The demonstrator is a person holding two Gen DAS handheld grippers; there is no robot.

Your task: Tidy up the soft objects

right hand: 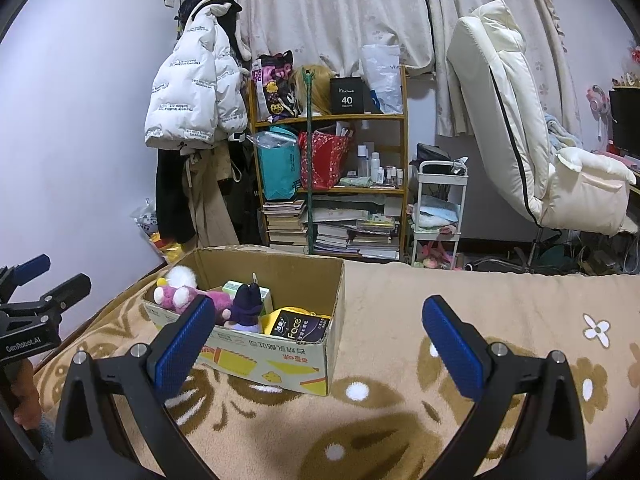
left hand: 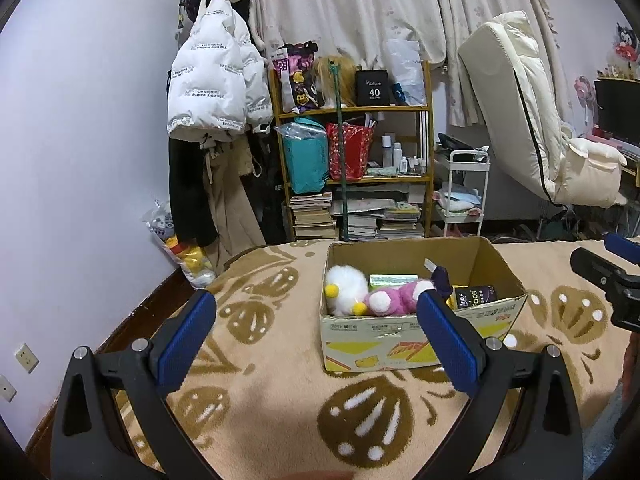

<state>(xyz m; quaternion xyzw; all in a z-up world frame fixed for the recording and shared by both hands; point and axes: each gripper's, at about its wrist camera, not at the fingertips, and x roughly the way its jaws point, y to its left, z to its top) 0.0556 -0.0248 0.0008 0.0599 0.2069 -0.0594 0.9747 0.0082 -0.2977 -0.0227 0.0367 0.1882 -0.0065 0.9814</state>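
Observation:
A cardboard box [left hand: 500, 264] stands on the patterned bed blanket; it also shows in the right wrist view [right hand: 320, 280]. Inside lie a white plush with yellow feet [left hand: 346, 288], a pink plush [left hand: 396, 298], a dark purple plush [right hand: 246, 306], a green packet [left hand: 392, 279] and a black tissue pack [right hand: 298, 326]. My left gripper [left hand: 316, 334] is open and empty, just in front of the box. My right gripper [right hand: 318, 338] is open and empty, to the right of the box's near corner. The right gripper also shows at the right edge of the left wrist view [left hand: 608, 276].
The beige blanket with brown flowers [left hand: 280, 400] covers the bed. Behind it stand a cluttered bookshelf [left hand: 360, 168], a hanging white jacket [left hand: 216, 80], a white trolley [left hand: 466, 196] and a cream recliner [left hand: 532, 128]. The purple wall is at the left.

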